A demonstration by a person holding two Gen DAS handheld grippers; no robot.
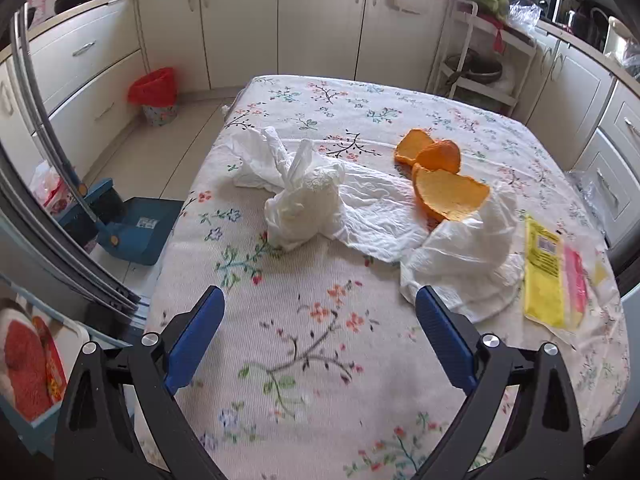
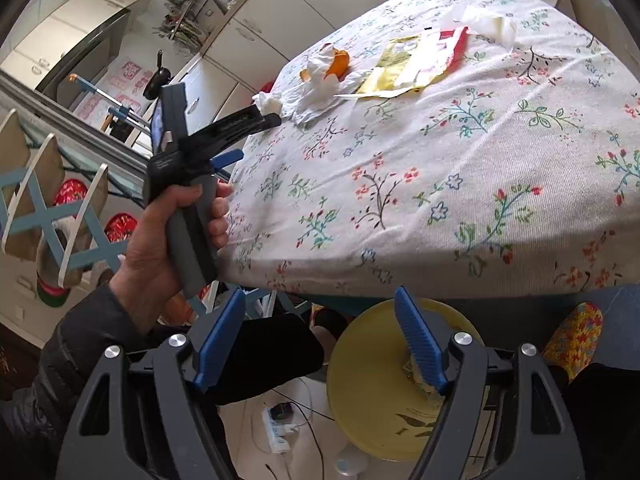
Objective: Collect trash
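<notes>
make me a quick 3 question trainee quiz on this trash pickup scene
1. True or false: the left gripper is holding a tissue.
2. What lies nearest the yellow wrapper on the floral tablecloth? A) orange peels B) crumpled tissue C) dustpan
3. Fill in: below the table edge, under the right gripper, is a yellow ____.

Key:
1. False; its jaws are wide open over bare cloth.
2. B; the crumpled tissue lies right beside it, while the orange peels sit further back.
3. bin
</notes>
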